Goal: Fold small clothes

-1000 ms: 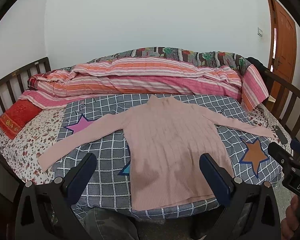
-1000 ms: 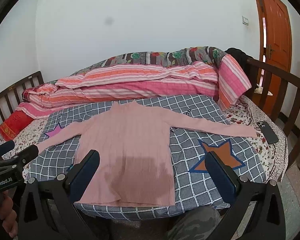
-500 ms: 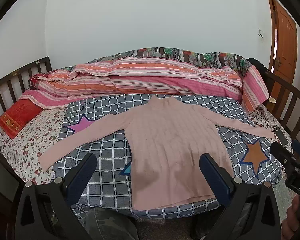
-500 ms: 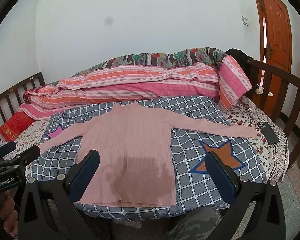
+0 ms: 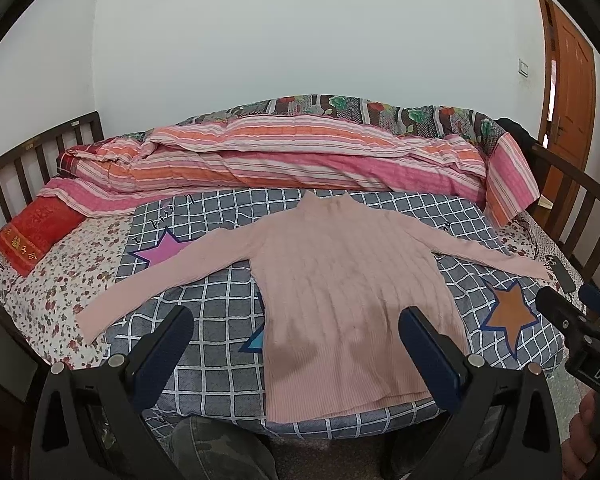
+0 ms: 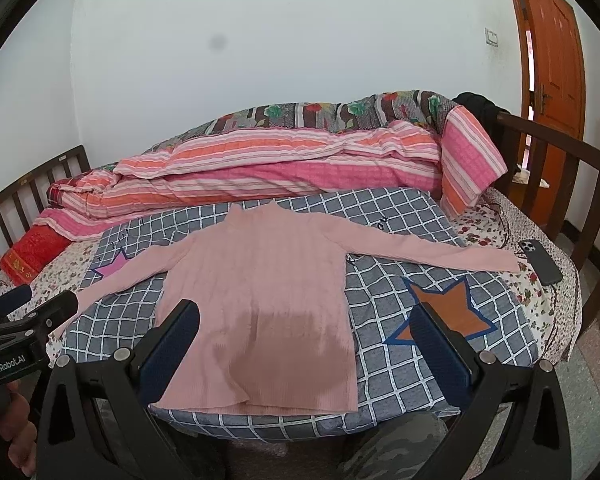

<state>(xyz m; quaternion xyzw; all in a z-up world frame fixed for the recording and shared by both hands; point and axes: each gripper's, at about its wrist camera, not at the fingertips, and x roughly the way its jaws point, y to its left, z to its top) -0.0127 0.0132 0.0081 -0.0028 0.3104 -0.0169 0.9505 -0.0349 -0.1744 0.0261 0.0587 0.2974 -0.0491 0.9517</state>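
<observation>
A pink ribbed long-sleeved sweater [image 5: 340, 280] lies flat and spread out on a grey checked blanket [image 5: 220, 320], both sleeves stretched out to the sides, hem toward me. It also shows in the right wrist view [image 6: 260, 288]. My left gripper [image 5: 296, 344] is open and empty, held above the bed's near edge in front of the hem. My right gripper [image 6: 306, 344] is open and empty, also in front of the hem. Each gripper shows at the edge of the other's view.
A rolled striped pink and orange quilt [image 5: 300, 160] lies along the back of the bed. A red pillow [image 5: 36, 236] is at the left. A dark phone [image 6: 540, 260] lies by the right sleeve's end. Wooden rails [image 6: 560, 184] bound the bed's ends. An orange door [image 6: 552, 52] is at the right.
Both grippers have drifted slightly, so the view has shifted a little. The sweater has not moved and both grippers stay open.
</observation>
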